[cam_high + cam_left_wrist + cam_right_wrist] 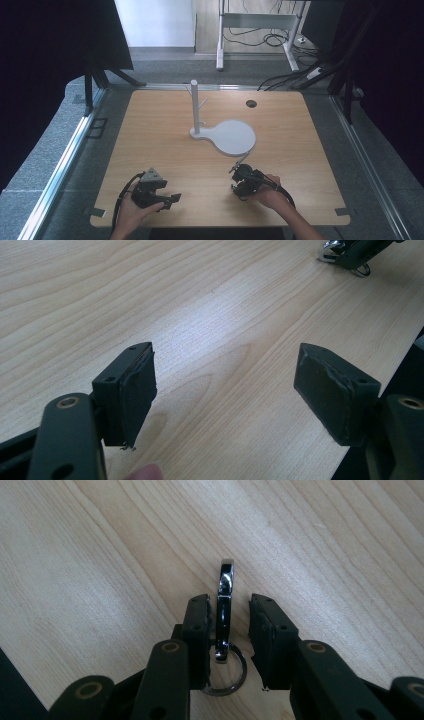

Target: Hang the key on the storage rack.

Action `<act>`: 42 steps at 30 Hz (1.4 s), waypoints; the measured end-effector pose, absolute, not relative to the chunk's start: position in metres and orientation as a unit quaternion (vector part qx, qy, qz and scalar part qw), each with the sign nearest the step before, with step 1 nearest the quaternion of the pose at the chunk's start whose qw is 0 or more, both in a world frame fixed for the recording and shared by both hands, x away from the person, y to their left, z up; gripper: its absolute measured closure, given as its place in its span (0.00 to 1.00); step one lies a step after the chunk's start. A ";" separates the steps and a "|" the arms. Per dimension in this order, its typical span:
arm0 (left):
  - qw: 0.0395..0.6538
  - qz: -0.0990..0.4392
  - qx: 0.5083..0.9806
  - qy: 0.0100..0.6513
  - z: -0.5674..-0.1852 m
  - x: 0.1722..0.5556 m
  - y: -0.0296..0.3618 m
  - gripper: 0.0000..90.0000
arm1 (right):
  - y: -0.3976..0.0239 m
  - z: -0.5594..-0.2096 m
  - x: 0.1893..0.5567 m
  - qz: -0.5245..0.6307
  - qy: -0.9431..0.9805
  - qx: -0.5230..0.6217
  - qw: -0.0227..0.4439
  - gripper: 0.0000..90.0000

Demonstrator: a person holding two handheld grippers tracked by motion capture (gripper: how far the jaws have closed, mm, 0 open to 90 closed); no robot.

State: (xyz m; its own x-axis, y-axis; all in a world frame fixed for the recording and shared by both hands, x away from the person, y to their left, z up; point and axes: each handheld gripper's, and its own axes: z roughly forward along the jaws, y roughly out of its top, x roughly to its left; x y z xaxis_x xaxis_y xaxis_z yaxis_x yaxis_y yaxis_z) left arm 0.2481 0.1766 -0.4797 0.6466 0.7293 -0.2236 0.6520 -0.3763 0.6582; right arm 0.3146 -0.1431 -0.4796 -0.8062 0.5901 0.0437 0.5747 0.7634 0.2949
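Note:
A shiny metal snap hook [225, 592] with a key ring [239, 676] on its near end stands on edge on the wooden table [165, 150]. My right gripper [229, 625] straddles it: the left pad sits close against the hook and a gap remains at the right pad, so the jaws are open around it. In the high view the right gripper [238, 173] is at the front right of the table. My left gripper [169, 201] rests near the front edge, wide open with nothing between its pads [135, 390].
A white stand, an upright post [195, 105] with pegs on a flat rounded base [235, 137], is at mid-table beyond the right gripper. A dark cable hole [251, 103] lies at the back. The left gripper view catches the right gripper [357, 251] far off.

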 end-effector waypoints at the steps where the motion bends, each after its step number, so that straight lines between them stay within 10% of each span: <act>1: 0.371 0.052 0.828 0.417 -0.480 0.248 0.177 0.28 | -0.143 -0.479 0.315 0.147 0.939 0.311 0.027 0.80; 42: 0.366 0.052 0.828 0.422 -0.482 0.250 0.177 0.28 | -0.149 -0.451 0.318 0.164 0.936 0.307 0.055 0.94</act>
State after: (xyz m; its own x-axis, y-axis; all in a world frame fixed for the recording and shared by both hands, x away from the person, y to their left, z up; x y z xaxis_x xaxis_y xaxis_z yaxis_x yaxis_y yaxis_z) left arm 0.2496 0.1773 -0.4822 0.6390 0.7365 -0.2222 0.6597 -0.3760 0.6507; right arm 0.3177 -0.1487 -0.4509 -0.8057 0.5924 -0.0021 0.5562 0.7577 0.3413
